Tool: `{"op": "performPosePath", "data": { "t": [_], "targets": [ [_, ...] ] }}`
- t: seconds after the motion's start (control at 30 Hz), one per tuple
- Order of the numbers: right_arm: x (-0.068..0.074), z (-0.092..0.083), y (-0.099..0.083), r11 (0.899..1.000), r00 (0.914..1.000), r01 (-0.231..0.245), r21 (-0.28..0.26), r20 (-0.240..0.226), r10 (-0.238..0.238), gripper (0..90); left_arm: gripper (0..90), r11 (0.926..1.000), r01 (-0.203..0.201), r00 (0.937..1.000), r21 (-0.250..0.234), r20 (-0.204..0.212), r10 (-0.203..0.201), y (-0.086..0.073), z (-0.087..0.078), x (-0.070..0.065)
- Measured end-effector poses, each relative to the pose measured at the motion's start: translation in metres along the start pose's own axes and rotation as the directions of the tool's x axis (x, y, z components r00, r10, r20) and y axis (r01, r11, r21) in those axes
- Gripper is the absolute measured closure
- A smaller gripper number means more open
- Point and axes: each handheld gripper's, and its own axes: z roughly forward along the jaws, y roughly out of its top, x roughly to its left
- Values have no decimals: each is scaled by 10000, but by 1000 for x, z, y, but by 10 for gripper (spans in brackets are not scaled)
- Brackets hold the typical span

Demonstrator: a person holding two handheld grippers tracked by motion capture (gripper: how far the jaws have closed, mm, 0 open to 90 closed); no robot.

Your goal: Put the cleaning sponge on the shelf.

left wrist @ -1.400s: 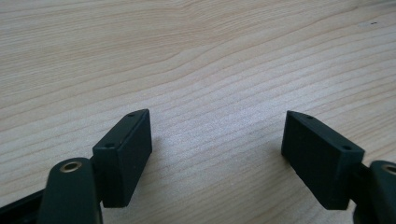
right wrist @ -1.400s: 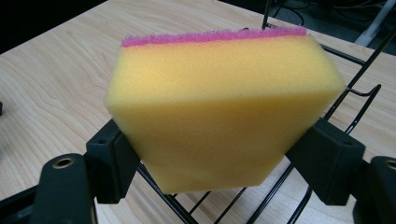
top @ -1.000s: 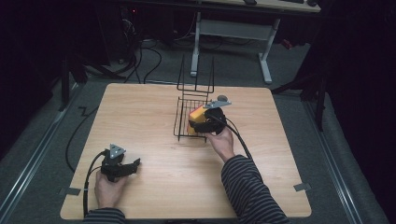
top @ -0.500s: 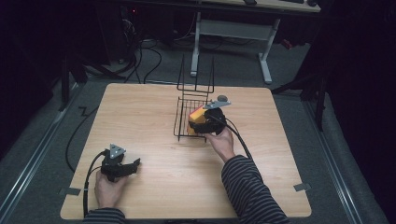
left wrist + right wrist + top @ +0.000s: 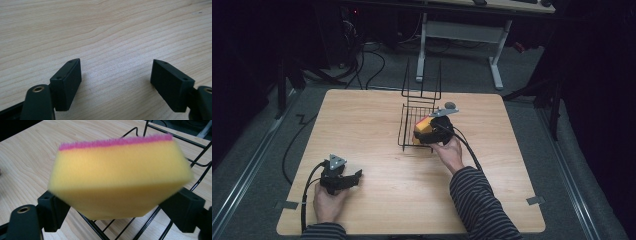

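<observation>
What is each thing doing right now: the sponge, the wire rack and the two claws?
Sponge: over the rack, between the right claw's jaws, blurred.
Rack: upright on the table.
Right claw: jaws have just been opening; whether they grip the sponge is unclear.
Left claw: open, nothing between the jaws, low over the table.

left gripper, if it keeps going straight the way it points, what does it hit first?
Probably nothing soon. The left gripper lies low near the front left of the table, fingers open, pointing right along bare wood. The wire basket sits farther back, seemingly off that line, though depth is unclear.
</observation>
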Motion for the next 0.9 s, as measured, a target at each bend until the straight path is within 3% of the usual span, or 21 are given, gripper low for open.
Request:
{"op": "performPosePath", "data": {
  "t": [0.4, 0.9],
  "targets": [
    [-1, -1, 1, 10000, 10000, 37, -49, -22, -37, 142, 251, 10000, 2, 10000, 0, 3, -2, 0, 0, 0],
    [-2, -4, 0, 9998, 9996, -155, -117, -232, 152, 51, 251, 10000, 1, 10000, 3, 4, -1, 0, 0, 0]
  ]
}}
